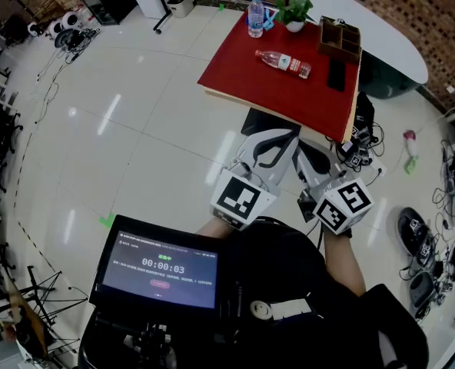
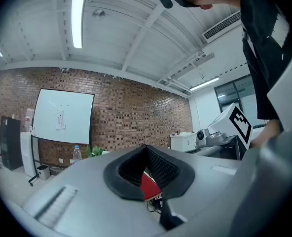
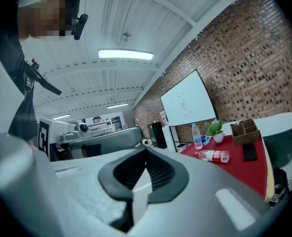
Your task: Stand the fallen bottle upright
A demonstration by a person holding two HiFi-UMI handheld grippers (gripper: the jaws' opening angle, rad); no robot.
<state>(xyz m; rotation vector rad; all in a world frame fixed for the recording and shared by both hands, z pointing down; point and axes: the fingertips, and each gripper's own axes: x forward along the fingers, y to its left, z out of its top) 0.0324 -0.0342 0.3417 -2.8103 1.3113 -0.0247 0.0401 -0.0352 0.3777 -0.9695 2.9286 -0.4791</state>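
A clear fallen bottle (image 1: 283, 62) with a red label lies on its side on the red table (image 1: 247, 79), near the far middle. It also shows in the right gripper view as the fallen bottle (image 3: 213, 155), well ahead and to the right. A second bottle (image 1: 256, 15) with a blue label stands upright at the table's far edge. Both grippers hang level over the floor, short of the table's near edge and touching nothing. My left gripper (image 1: 272, 141) (image 2: 147, 149) has its jaws together and empty. My right gripper (image 1: 308, 164) (image 3: 146, 152) is shut and empty too.
On the table stand a potted plant (image 1: 294, 10), a wooden box (image 1: 340, 38) and a flat black phone (image 1: 336, 74). A white oval table (image 1: 373, 29) lies behind. Cables and shoes (image 1: 420, 229) clutter the floor at the right. A screen (image 1: 158, 271) hangs at my chest.
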